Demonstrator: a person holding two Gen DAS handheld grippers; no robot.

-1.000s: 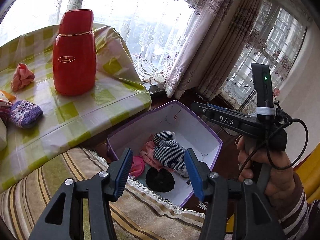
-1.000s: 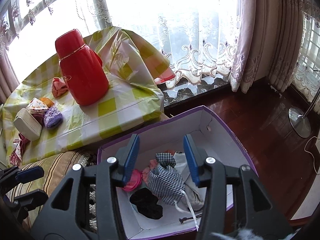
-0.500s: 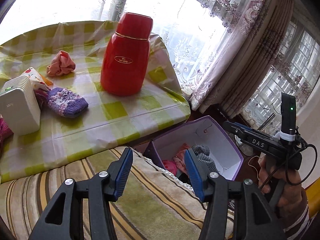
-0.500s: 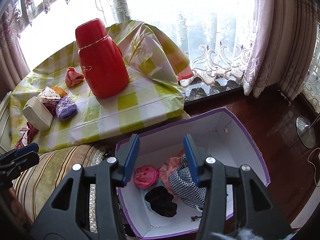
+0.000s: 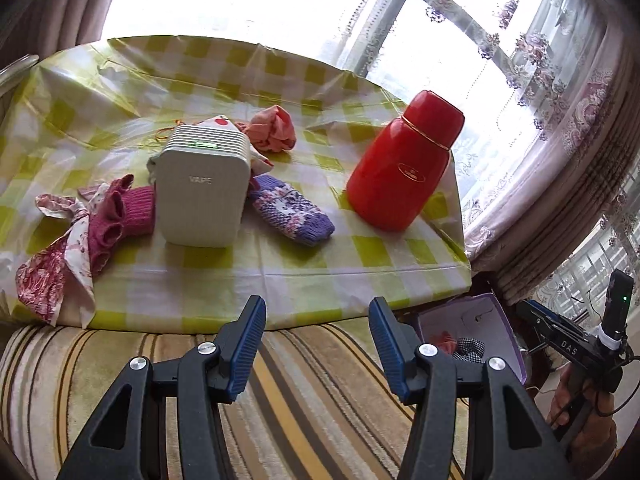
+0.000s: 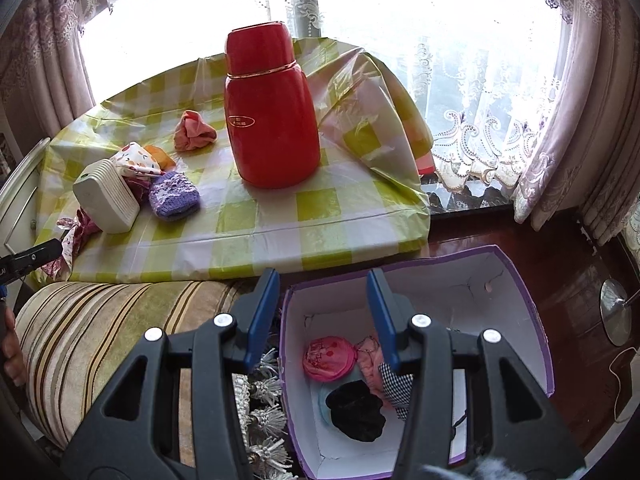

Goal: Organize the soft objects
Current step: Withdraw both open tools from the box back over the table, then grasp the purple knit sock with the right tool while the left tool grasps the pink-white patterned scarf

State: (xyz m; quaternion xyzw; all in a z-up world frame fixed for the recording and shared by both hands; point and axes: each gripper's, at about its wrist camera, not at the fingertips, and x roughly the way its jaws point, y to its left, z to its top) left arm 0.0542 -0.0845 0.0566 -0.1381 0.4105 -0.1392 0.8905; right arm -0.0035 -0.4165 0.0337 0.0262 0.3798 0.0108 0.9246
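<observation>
**Soft items, counter to box**

On the check-clothed counter [image 5: 280, 256]: crimson knitted sock [image 5: 132, 212], purple knitted mitten [image 5: 292, 212]. Purple cardboard box [image 6: 520, 280] at right. Left tongs [image 5: 316, 332], right tongs [image 6: 322, 304]: half-open, empty. Risk: toppling the nearby red thermos flask [image 5: 400, 168].

bright daylight floods through the lace-curtained window [image 6: 400, 20], blown out white; glare on the glossy tablecloth [image 6: 320, 200]; fisheye bending and dark corners; focus sharp.

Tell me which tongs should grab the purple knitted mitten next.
Left, probably. The left tongs stand open and empty, facing the purple knitted mitten across the checked tablecloth; the right tongs, also empty, hang over the purple box.
</observation>
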